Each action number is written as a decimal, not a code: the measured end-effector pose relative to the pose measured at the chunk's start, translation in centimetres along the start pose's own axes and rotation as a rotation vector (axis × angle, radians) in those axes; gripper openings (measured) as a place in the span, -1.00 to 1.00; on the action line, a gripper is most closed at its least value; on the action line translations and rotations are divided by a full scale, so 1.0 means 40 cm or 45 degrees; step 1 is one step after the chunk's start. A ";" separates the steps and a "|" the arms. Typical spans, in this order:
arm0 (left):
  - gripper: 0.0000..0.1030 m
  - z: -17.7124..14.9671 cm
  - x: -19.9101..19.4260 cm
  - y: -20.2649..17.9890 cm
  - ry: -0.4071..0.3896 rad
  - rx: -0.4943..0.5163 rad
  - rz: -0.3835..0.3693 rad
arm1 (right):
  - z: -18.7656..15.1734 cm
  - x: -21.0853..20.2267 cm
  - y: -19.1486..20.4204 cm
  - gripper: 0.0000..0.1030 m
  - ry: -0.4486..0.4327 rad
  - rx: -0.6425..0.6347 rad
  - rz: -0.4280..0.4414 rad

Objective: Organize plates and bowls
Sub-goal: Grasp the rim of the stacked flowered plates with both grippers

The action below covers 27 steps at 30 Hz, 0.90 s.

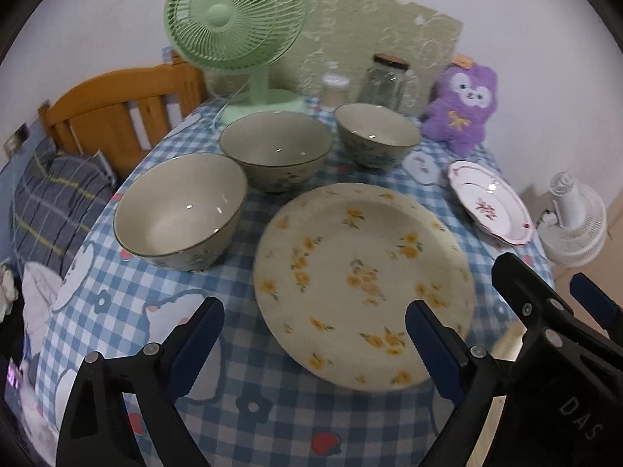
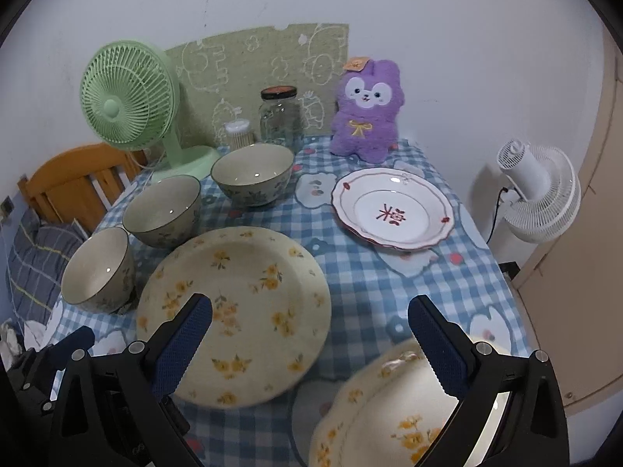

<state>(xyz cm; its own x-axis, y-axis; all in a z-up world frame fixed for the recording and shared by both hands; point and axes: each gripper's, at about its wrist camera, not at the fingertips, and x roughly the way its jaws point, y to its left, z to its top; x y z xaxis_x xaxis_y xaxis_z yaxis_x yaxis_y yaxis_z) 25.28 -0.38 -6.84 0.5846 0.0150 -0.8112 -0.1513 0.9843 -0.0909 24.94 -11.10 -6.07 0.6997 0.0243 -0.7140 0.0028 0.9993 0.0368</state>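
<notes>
Left wrist view: both the left gripper [image 1: 313, 344] and right gripper [image 2: 309, 344] gape empty, so a careless reach could nudge the flowered plate [image 1: 362, 284], centre frame, off the tabletop [image 1: 117, 303].

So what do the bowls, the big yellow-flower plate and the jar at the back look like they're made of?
The bowls look like glazed ceramic: bright glints on smooth insides, thin dark rims. The yellow-flower plate is probably ceramic too, with a duller, speckled cream surface, though melamine can't be ruled out. The jar looks like clear glass, see-through, with a dark lid.

bowls [image 1: 272, 148] left of large plate [image 1: 362, 280] | small plate [image 2: 393, 210] right | toy [image 2: 366, 113] behind, probably against wall
</notes>
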 end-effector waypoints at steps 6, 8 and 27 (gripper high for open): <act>0.77 0.032 0.050 0.008 0.067 -0.039 0.041 | 0.039 0.062 0.020 0.97 0.062 -0.043 0.000; 0.75 0.041 0.067 0.008 0.081 -0.045 0.046 | 0.050 0.084 0.028 0.96 0.077 -0.039 0.016; 0.31 0.051 0.240 0.030 0.265 -0.107 0.061 | 0.059 0.294 0.049 0.69 0.286 -0.106 0.049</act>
<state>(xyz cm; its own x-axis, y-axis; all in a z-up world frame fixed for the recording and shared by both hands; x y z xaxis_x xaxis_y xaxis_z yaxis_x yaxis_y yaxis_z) 32.33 1.32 -13.57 0.3997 0.0164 -0.9165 -0.2461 0.9650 -0.0900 34.86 -8.91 -12.72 0.5214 0.0590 -0.8513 -0.0864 0.9961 0.0161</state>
